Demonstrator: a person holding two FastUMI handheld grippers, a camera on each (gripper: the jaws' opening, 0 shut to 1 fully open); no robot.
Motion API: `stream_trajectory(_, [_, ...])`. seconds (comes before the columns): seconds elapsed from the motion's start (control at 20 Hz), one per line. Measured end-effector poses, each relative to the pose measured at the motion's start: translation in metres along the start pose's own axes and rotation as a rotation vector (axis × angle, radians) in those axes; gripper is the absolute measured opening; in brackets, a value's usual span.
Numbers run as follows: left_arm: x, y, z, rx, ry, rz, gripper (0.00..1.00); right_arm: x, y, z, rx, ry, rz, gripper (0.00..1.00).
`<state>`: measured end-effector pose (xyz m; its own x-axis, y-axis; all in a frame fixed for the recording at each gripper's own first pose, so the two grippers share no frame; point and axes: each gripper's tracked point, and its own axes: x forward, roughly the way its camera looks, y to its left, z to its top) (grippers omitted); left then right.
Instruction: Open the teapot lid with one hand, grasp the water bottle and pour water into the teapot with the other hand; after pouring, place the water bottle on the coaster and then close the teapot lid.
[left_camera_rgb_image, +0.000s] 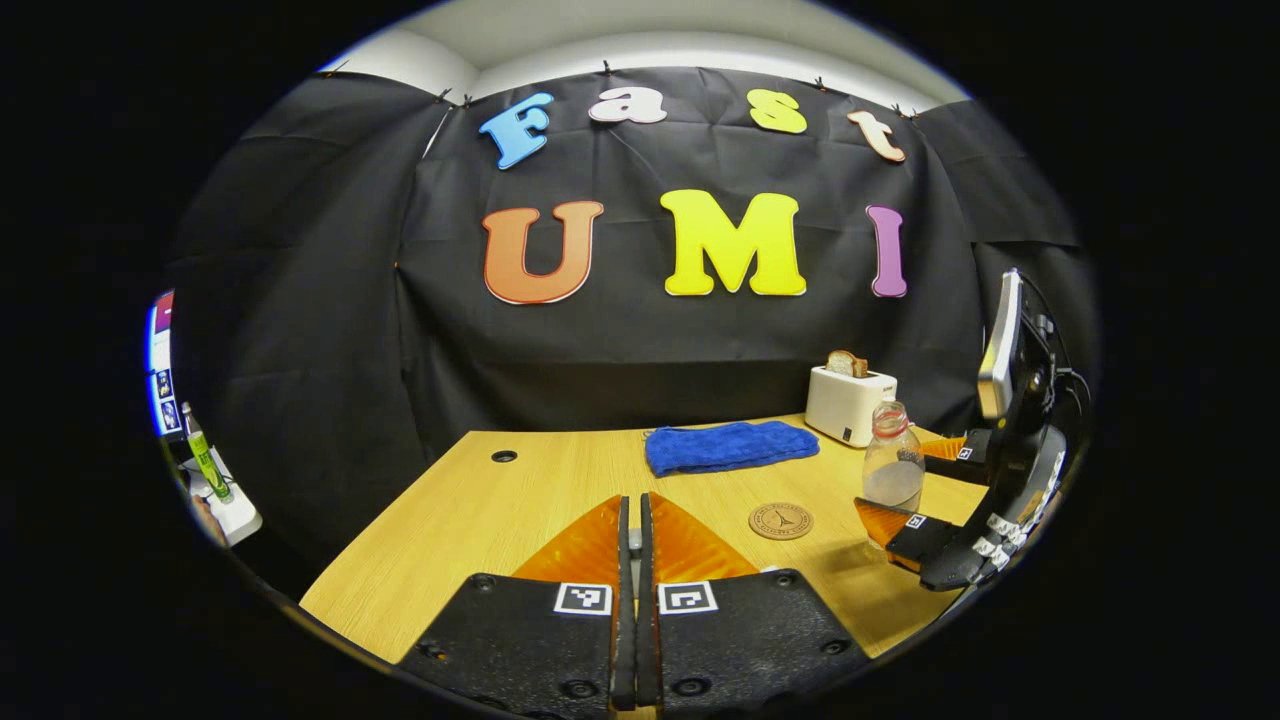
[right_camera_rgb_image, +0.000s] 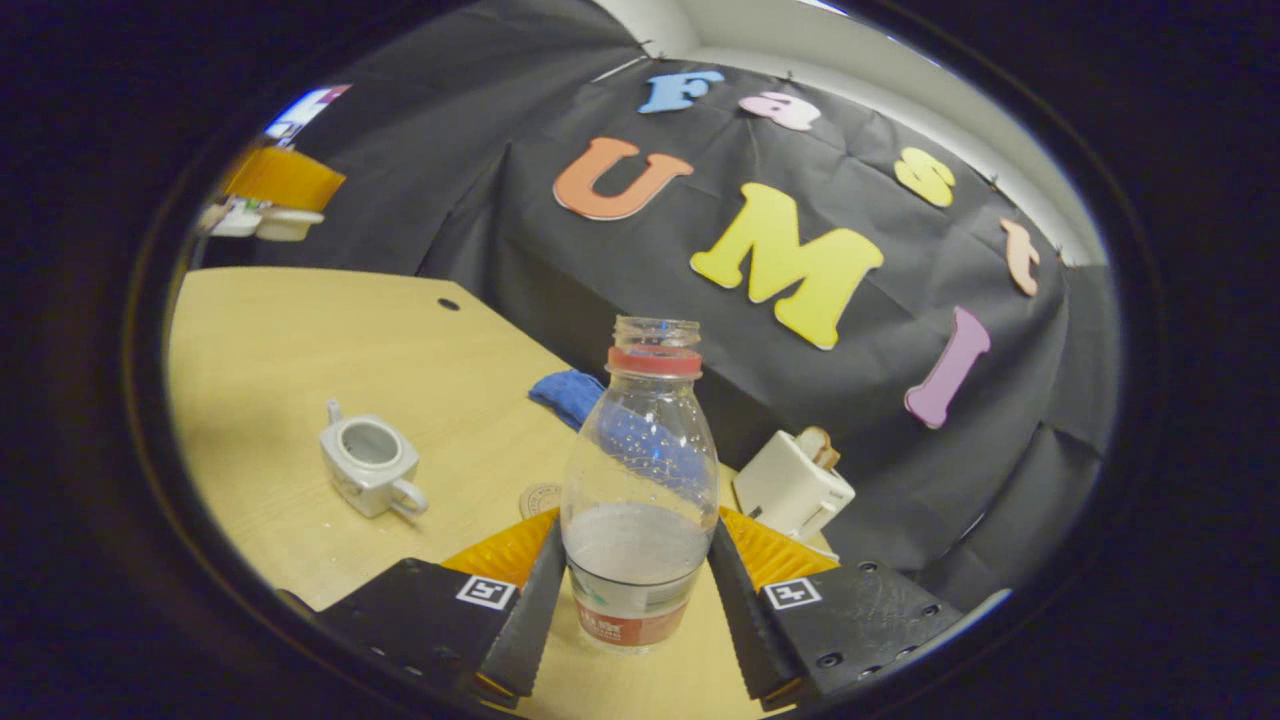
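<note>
The clear water bottle (right_camera_rgb_image: 640, 480) has no cap and is about a third full; it stands upright. My right gripper (right_camera_rgb_image: 632, 530) is shut on its lower body, both fingers pressing its sides. The left gripper view shows that same bottle (left_camera_rgb_image: 893, 465) and right gripper (left_camera_rgb_image: 897, 480) at the table's right edge. A grey teapot (right_camera_rgb_image: 370, 465) sits on the wooden table (right_camera_rgb_image: 300, 330) with its top open. My left gripper (left_camera_rgb_image: 634, 498) is raised over the table, its fingers all but together on a small grey piece, apparently the lid. The round brown coaster (left_camera_rgb_image: 780, 520) lies left of the bottle.
A blue towel (left_camera_rgb_image: 730, 445) lies at the back of the table, with a white toaster (left_camera_rgb_image: 848, 403) holding a bread slice to its right. The table has a small cable hole (left_camera_rgb_image: 504, 456) at the far left. Beyond the left edge stands a shelf with small items (left_camera_rgb_image: 215, 490).
</note>
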<state>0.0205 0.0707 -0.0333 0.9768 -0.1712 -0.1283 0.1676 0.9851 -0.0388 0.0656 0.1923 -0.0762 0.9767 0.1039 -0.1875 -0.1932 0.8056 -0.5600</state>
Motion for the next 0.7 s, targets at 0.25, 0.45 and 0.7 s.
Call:
stream_trajectory(0.25, [-0.009,0.016,0.013,-0.044,-0.044,0.033,0.03,0.010,0.010,-0.004,-0.245,0.026,-0.029,0.76])
stream_trajectory(0.45, [-0.010,0.032,0.010,-0.043,-0.037,0.053,0.03,0.017,0.020,-0.015,-0.429,0.049,-0.048,0.76])
stream_trajectory(0.7, [-0.013,0.037,0.009,-0.072,-0.035,0.046,0.03,0.022,0.025,-0.016,-0.610,0.043,-0.089,0.77])
